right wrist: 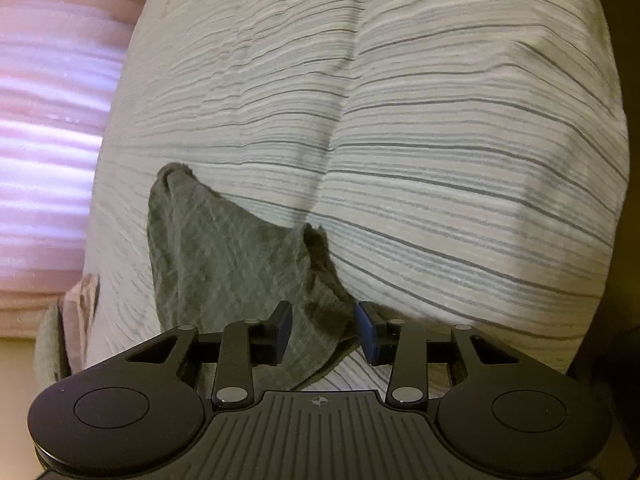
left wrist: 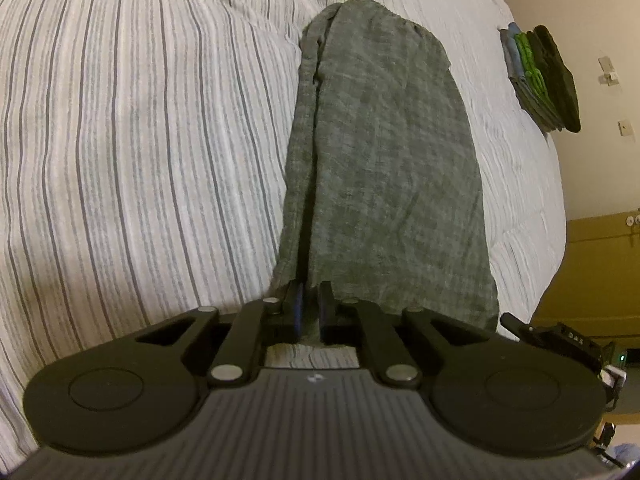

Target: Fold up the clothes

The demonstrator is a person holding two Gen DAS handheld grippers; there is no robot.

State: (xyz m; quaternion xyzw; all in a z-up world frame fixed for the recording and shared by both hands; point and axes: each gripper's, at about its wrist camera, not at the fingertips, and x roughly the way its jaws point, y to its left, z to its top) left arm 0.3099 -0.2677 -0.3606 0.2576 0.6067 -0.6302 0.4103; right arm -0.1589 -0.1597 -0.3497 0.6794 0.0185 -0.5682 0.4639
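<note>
A grey mottled garment (left wrist: 384, 160) lies folded into a long strip on the striped bedspread (left wrist: 140, 140), running away from me in the left wrist view. My left gripper (left wrist: 312, 304) is shut on its near edge, with cloth pinched between the blue pads. In the right wrist view a corner of the same grey garment (right wrist: 224, 248) reaches in between the fingers of my right gripper (right wrist: 325, 320). Those fingers stand apart, with a gap beside the right pad (right wrist: 368, 332), so the cloth is not pinched there.
A stack of folded clothes (left wrist: 544, 80), green and dark, sits at the bed's far right edge. Past it are a beige wall and a yellow-brown panel (left wrist: 600, 272). A black device (left wrist: 560, 336) shows at lower right. Pink blurred fabric (right wrist: 48, 120) fills the left of the right wrist view.
</note>
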